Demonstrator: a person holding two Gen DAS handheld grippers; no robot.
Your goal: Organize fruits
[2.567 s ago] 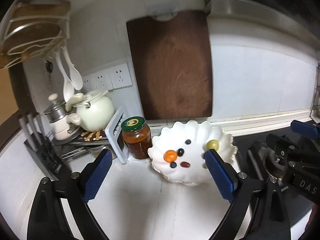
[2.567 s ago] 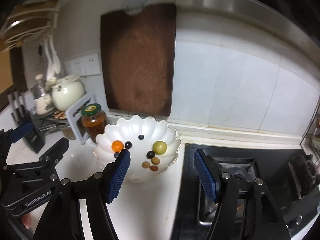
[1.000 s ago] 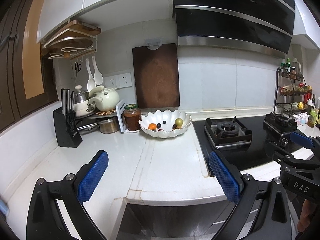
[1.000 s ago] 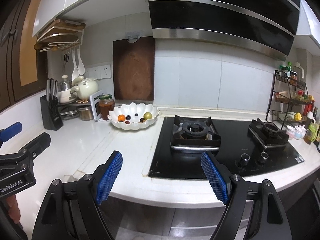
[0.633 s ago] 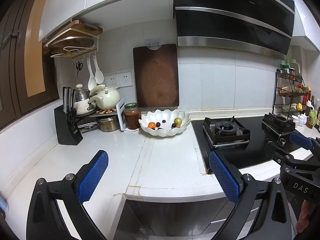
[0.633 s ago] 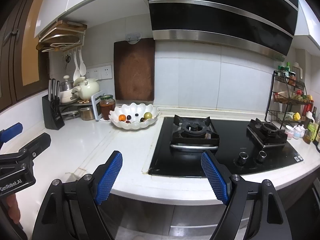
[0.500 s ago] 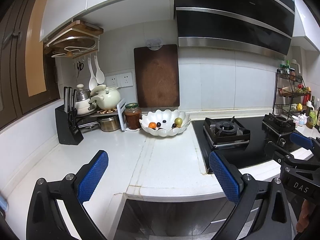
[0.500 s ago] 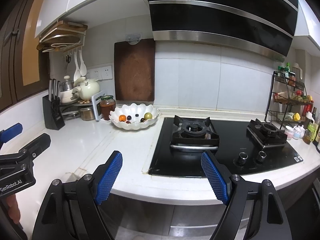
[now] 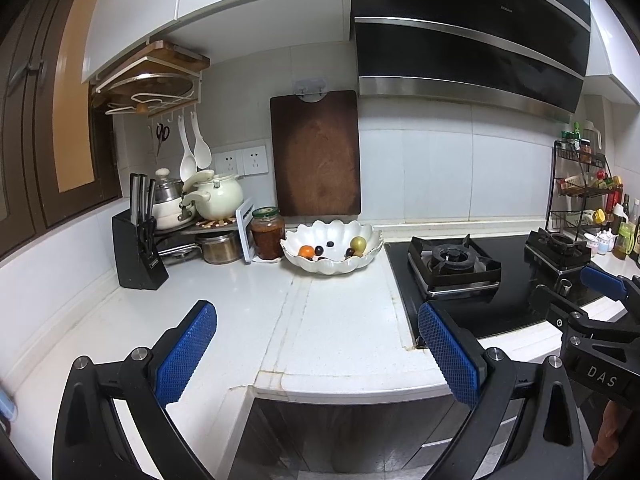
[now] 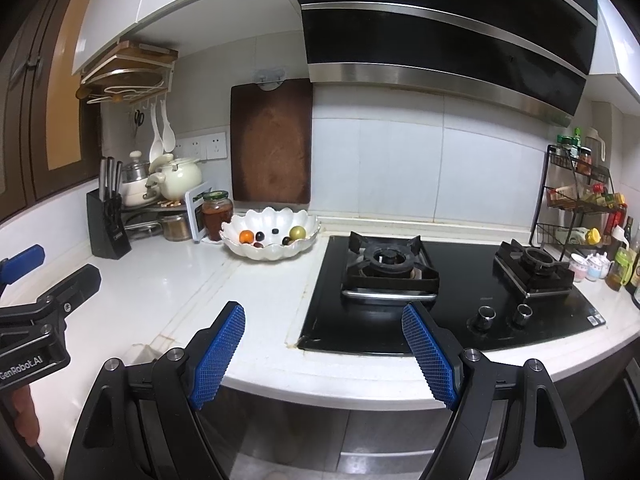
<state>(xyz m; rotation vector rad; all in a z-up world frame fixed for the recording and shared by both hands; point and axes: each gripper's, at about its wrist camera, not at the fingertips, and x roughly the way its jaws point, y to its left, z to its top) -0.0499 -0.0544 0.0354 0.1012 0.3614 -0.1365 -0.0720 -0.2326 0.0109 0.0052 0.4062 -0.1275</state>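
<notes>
Pulled back from bowl point(image 9: 330, 258) since earlier frames. Fruits inside, far ahead across table point(image 9: 340, 320). Left gripper point(image 9: 316, 344) nearer; right gripper point(image 10: 323, 350) likewise wide, empty.

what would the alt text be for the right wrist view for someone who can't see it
An open, empty right hand-held gripper hangs at the front edge of a white kitchen counter. A scalloped white bowl of small fruits sits far back by the wall. A black gas hob lies to the right, and the left hand-held gripper shows at the left edge.
</notes>
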